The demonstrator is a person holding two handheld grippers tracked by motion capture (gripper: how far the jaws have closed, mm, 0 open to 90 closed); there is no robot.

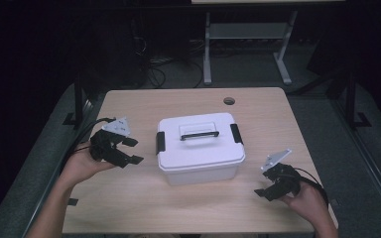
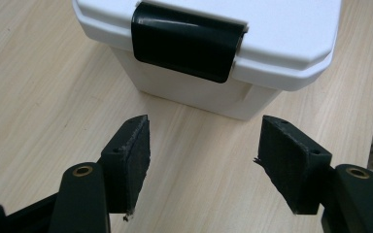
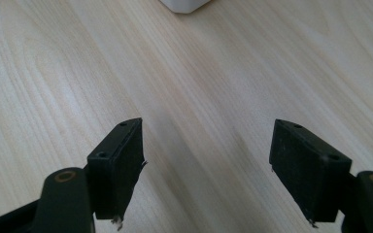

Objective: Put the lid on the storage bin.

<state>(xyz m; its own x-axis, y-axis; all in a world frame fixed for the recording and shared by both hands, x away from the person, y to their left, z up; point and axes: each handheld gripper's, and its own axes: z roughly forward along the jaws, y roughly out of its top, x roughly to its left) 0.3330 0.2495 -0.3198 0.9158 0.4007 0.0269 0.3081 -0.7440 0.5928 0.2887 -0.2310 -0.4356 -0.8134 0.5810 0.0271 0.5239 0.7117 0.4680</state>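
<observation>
White lidded box with black latches and handle sits upright mid-table.

Left hand-held gripper and right hand-held gripper — jaws spread wide, nothing between them (forearms angled inward).

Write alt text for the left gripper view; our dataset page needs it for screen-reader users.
A white lidded box with a black side latch sits on a light wooden table, straight ahead of the left tongs. The tongs' two black jaws rise from the bottom edge, open with bare tabletop between them, short of the box.
</observation>
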